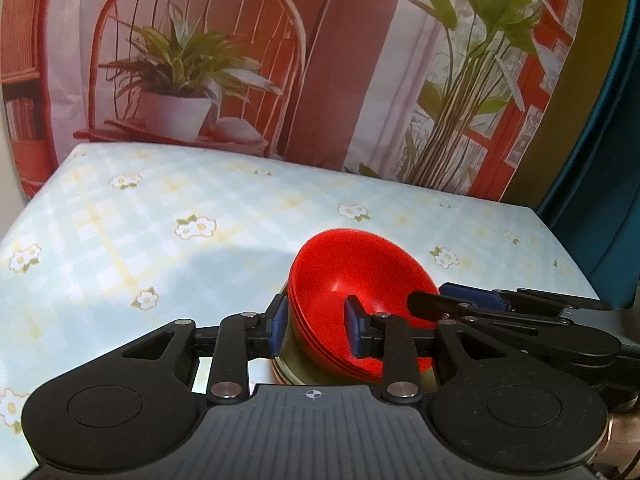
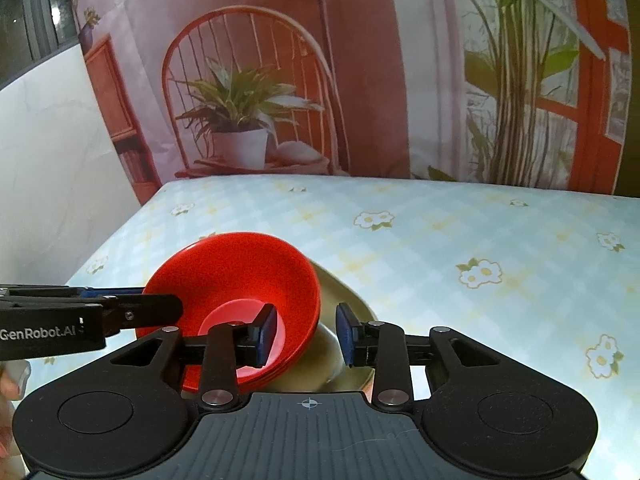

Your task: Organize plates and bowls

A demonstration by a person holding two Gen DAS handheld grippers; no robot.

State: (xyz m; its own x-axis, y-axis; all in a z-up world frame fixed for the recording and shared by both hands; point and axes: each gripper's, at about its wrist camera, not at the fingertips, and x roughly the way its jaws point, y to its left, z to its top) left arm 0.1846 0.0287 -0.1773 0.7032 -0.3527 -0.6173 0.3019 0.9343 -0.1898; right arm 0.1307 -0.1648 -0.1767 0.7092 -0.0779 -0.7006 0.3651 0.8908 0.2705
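A stack of nested red bowls [image 1: 352, 268] [image 2: 236, 268] rests, tilted, on an olive plate [image 1: 292, 364] [image 2: 348, 292] on the table. My left gripper [image 1: 316, 330] straddles the stack's left rim, one blue pad outside and one inside, with gaps showing, so it is open. My right gripper [image 2: 305, 334] straddles the right rim in the same way, also open. Each gripper shows in the other's view: the right gripper [image 1: 436, 298] reaching in from the right, the left gripper [image 2: 160, 300] from the left.
The table [image 1: 160, 220] [image 2: 480, 220] has a pale checked cloth with flowers. A printed backdrop [image 1: 320, 80] of a chair and plants hangs behind its far edge. A blue panel [image 1: 600, 160] stands at the right, a white wall [image 2: 48, 140] at the left. A hand [image 2: 8, 380] shows.
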